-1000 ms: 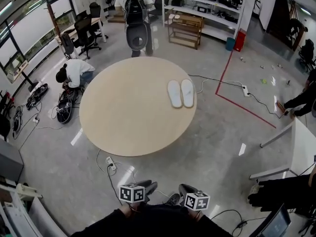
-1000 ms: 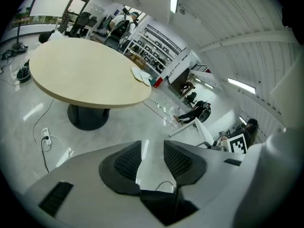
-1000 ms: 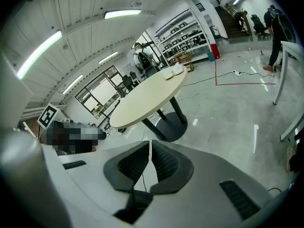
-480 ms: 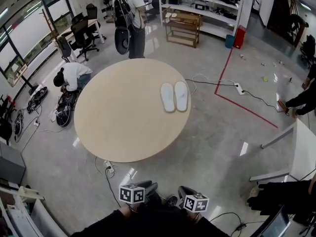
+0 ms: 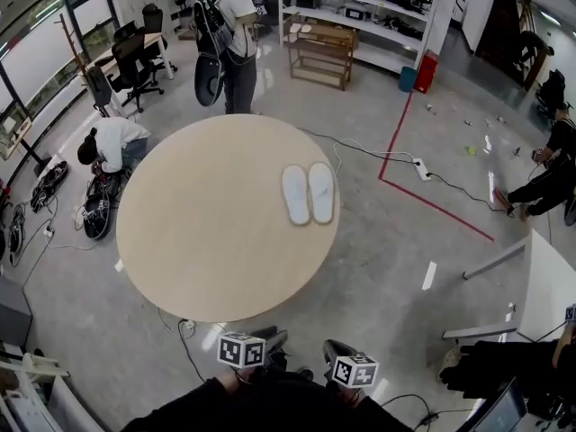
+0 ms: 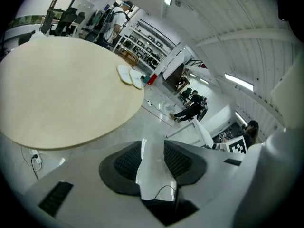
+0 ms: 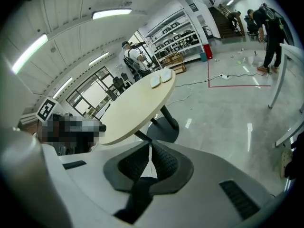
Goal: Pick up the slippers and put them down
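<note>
Your left gripper (image 6: 153, 148) is spread, with nothing between its jaws. Your right gripper (image 7: 150, 152) is pressed together and empty. Both hang short of the table (image 5: 180, 241). The slippers (image 5: 307, 193) lie side by side near its far right edge. A person (image 5: 225, 25) with a backpack stands beyond it.

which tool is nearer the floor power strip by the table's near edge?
Left. In the head view the left tool hangs just right of the power strip, short of the table; the right tool sits farther right, beyond the left one.
</note>
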`<action>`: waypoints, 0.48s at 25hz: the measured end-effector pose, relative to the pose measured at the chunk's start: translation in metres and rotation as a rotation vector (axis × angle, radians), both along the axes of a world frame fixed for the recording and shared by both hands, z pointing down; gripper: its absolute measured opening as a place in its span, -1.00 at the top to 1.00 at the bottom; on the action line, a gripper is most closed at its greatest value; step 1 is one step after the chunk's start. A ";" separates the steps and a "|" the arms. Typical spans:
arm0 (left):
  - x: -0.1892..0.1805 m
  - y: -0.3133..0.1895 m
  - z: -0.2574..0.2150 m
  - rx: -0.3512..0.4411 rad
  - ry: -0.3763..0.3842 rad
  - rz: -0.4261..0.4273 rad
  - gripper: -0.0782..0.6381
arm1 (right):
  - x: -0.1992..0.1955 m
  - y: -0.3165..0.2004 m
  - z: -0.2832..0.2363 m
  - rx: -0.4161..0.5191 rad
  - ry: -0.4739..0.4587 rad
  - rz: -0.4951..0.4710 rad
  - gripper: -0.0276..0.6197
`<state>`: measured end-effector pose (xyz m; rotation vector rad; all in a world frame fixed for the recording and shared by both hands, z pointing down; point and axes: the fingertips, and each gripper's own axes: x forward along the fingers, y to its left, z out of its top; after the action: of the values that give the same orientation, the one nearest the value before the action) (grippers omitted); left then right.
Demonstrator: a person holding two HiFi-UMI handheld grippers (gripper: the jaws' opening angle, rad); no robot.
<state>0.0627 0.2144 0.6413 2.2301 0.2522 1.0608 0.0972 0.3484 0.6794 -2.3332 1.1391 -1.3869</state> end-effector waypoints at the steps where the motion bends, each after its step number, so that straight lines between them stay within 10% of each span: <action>1: 0.009 -0.008 0.000 -0.007 0.002 0.002 0.34 | 0.007 -0.010 -0.001 -0.005 0.005 -0.006 0.83; 12: 0.066 -0.089 -0.012 -0.042 0.050 0.012 0.33 | 0.065 -0.084 -0.019 -0.049 0.065 0.009 0.83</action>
<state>0.1292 0.1249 0.6293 2.2219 0.3070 0.9977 0.1618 0.2644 0.6604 -2.4312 1.1222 -1.3599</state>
